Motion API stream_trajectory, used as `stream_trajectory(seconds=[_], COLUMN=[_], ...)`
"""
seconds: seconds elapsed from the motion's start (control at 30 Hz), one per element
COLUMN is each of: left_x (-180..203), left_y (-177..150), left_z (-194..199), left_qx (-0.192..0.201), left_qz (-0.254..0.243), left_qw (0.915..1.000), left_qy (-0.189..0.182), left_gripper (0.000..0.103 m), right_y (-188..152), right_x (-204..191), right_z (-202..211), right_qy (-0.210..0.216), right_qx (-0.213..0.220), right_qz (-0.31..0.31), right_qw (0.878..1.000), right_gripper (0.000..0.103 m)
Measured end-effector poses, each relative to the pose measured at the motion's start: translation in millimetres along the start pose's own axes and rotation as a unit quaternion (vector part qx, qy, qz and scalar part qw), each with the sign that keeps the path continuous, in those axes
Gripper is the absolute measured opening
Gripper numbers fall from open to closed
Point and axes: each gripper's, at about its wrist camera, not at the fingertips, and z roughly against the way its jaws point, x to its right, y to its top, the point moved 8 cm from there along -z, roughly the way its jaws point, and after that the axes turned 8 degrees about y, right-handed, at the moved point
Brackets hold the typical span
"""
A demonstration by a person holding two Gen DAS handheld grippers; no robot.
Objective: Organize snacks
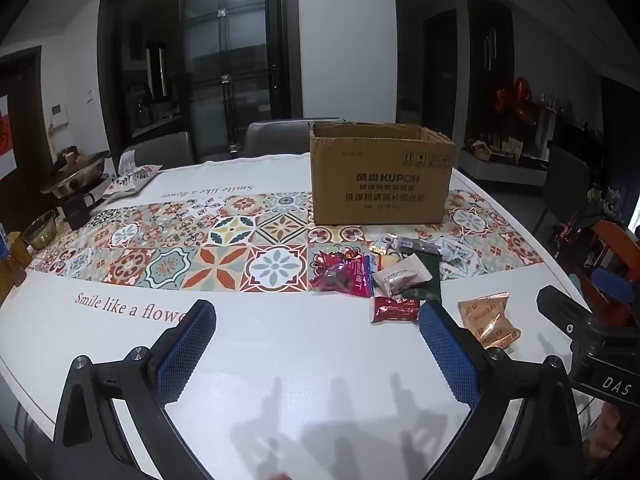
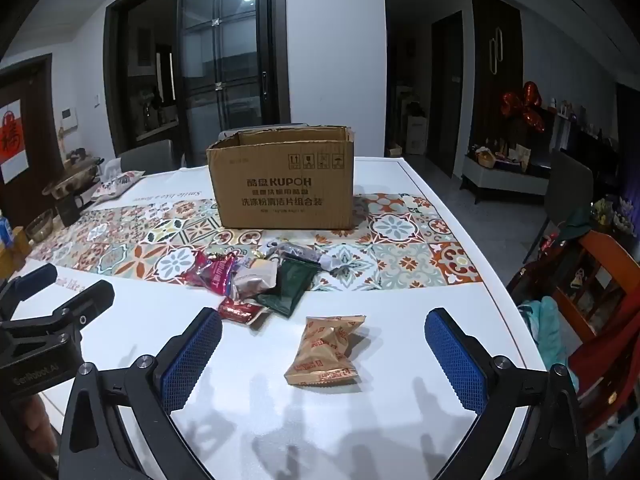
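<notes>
At the far left of the table (image 1: pixel 280 360), by its edge, stood a metal hot pot (image 1: pixel 76 178) and a small glass bowl (image 1: pixel 40 229), with a patterned pouch (image 1: pixel 134 180) just beside the pot. The left gripper (image 1: pixel 318 320) hovered above the white cloth, its blue-padded fingers (image 1: pixel 186 346) spread wide with nothing between them. A band of coloured tile patterns (image 1: pixel 208 248) ran across the tablecloth.

Further right, an open KUPOH cardboard box (image 2: pixel 282 182) stood upright on that band. In front of it lay a loose heap of snacks, touching and overlapping: a red transparent candy bag (image 2: pixel 214 274), a beige packet (image 2: pixel 258 278), a dark green packet (image 2: pixel 290 286) and a small red packet (image 2: pixel 240 312) at the near edge of the heap. Behind them, toward the box, were a few more wrappers too small to identify.

Apart from the heap, nearer the camera, an orange-gold snack packet (image 2: pixel 324 350) lay alone on the white cloth. The right gripper (image 2: pixel 324 338) hung over it with its jaws wide apart, the packet between the fingers in view, gripping nothing.
</notes>
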Motion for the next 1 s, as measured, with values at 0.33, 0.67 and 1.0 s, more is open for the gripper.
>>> stream_trajectory(seconds=[0.33,0.67,1.0], left_x=[2.6,8.0,9.1], left_y=[-4.2,-5.8,-4.5], left_z=[1.8,2.0,1.9], left_qx=[-0.006,-0.005,-0.006], left_qz=[0.002,0.003,0.004], left_qw=[0.9999,1.0,0.9999], left_qy=[-0.009,-0.008,-0.009], left_gripper=[0.103,0.103,0.103], right_y=[-0.3,-0.3,-0.7], right_x=[-0.1,0.1,-0.6], right_z=[0.5,-0.1,-0.2], right_qy=[0.0,0.0,0.0], right_qx=[0.0,0.0,-0.001], right_qz=[0.001,0.001,0.002], right_qw=[1.0,1.0,1.0], right_gripper=[0.103,0.103,0.103])
